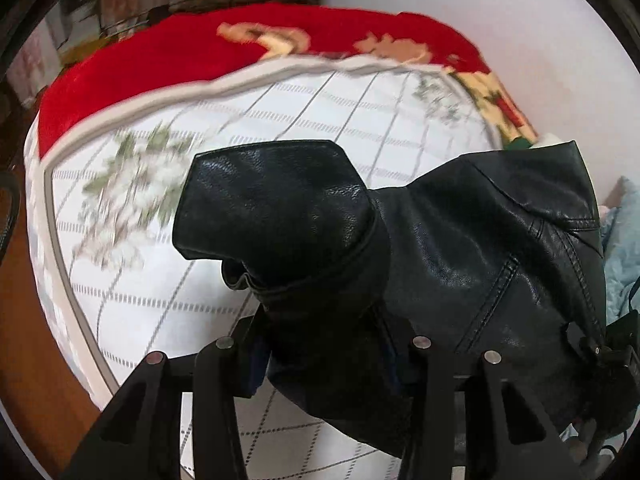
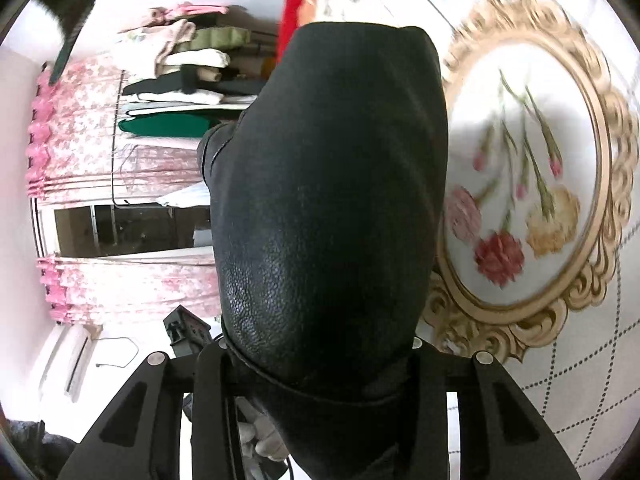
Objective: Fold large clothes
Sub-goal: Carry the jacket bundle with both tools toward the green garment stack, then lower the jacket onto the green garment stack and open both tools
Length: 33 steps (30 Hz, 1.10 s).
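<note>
**Both jaws clamped on leather, garment lifted off the bed**

Jaws of the left gripper [image 1: 324, 344] are closed on a bunched fold of the black leather jacket [image 1: 460, 240]; leather fills the gap between the fingers. Right gripper [image 2: 316, 360] likewise clamped on the jacket [image 2: 328, 184], leather draped over and between its fingers.

Position: jacket is held up over the bed, above the white quilted bedspread [image 1: 168, 304]. Red blanket [image 1: 160, 56] lies at the far edge of the bed. Right wrist view shows a flower medallion [image 2: 524, 200] printed on the bedspread, right of the leather; shelves of stacked clothes [image 2: 188, 76] at far left.

Orientation: in the left view a cuff-like end [image 1: 272, 200] juts away from the camera toward far left, likely a sleeve, long axis running near to far. Body panel with seams spreads to the right. In the right view the leather runs straight ahead of the fingers. Overall layout of the garment cannot be told.

Step, as judged: carrying or spreading the jacket, fold not yet formed. Next move calls for lowering it flat onto the bedspread, both grips keeping tension so the stiff leather does not buckle.
</note>
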Tool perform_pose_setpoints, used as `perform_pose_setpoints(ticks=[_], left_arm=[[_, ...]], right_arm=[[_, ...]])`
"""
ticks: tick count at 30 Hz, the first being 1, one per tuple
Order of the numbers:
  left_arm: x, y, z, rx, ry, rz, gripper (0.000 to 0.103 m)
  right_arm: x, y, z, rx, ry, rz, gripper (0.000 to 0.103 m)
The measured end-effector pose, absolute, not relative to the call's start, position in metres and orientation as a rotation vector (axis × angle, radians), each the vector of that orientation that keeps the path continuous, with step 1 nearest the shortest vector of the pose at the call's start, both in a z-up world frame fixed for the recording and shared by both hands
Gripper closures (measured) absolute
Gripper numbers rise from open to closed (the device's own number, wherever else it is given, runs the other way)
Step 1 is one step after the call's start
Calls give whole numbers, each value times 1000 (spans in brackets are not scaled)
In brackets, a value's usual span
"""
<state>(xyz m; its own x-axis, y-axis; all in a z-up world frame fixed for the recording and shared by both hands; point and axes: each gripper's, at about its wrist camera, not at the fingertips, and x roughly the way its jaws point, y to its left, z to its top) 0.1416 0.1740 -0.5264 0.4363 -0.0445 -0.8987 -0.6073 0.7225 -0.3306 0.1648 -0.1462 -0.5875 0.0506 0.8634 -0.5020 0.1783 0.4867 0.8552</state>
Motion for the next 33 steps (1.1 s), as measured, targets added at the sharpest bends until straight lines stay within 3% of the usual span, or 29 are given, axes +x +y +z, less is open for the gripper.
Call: perform_pose_setpoints(ticks=[12,20,23,28,31,33], left_arm=[[296,139,-394,-599,923,168,64],[457,71,-373,-572,851,70,64],[521,48,-396,-558,862,64,64],[589,33,-465,-529,994,97,63],[603,29,-491,-494,1056,91,57],[606,22,-494,-432,1071,82,53]], right_arm=[[274,-216,-474,1052,1221,639,60],[413,-335,-431,1045,1130,625,60],[479,-381,-448,1072,1150,624,60],[562,-445,-539,1148,1292,546,59],[575,-467,-581,1144,1377,457,47],[575,-473,-586,1110,1388,412,32]])
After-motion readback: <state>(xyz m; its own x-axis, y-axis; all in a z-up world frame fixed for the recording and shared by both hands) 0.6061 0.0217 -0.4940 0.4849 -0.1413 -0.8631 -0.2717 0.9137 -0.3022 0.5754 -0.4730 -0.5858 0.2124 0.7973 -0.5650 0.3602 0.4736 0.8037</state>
